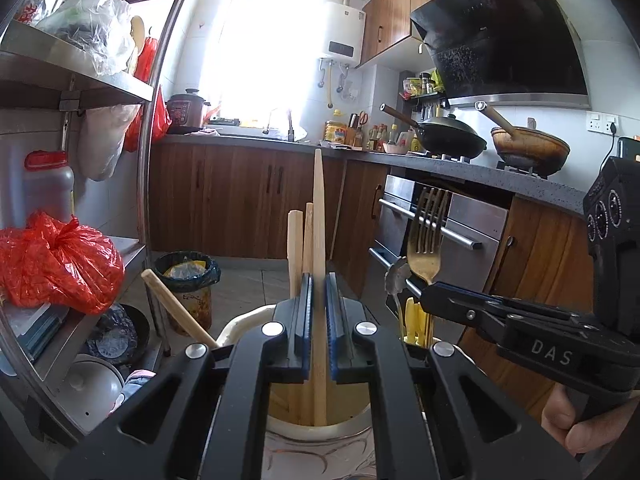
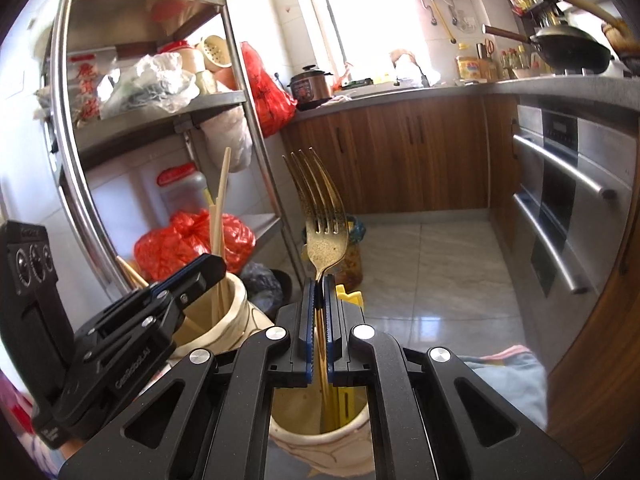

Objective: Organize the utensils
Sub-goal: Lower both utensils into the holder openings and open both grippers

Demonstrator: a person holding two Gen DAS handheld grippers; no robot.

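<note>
My left gripper (image 1: 319, 280) is shut on a long wooden chopstick (image 1: 319, 216) that stands upright, its lower end down inside a cream ceramic holder (image 1: 320, 434). Other wooden sticks (image 1: 296, 240) stand in that same holder. My right gripper (image 2: 319, 280) is shut on the handle of a gold fork (image 2: 322, 216), tines up, its handle reaching down into a second cream holder (image 2: 320, 440) that also has yellow utensils (image 2: 350, 298) in it. The right gripper (image 1: 430, 294) shows beside the left one with the fork (image 1: 428, 236); the left gripper (image 2: 208, 266) shows over the chopstick holder (image 2: 236, 312).
A steel shelf rack (image 1: 144, 152) with red bags (image 1: 56, 260) stands at the left. A bin (image 1: 188, 280) sits on the tiled floor ahead. Wooden cabinets, an oven (image 2: 568, 200) and a counter with woks (image 1: 448, 136) run along the right. A person's hand (image 1: 576, 420) holds the right gripper.
</note>
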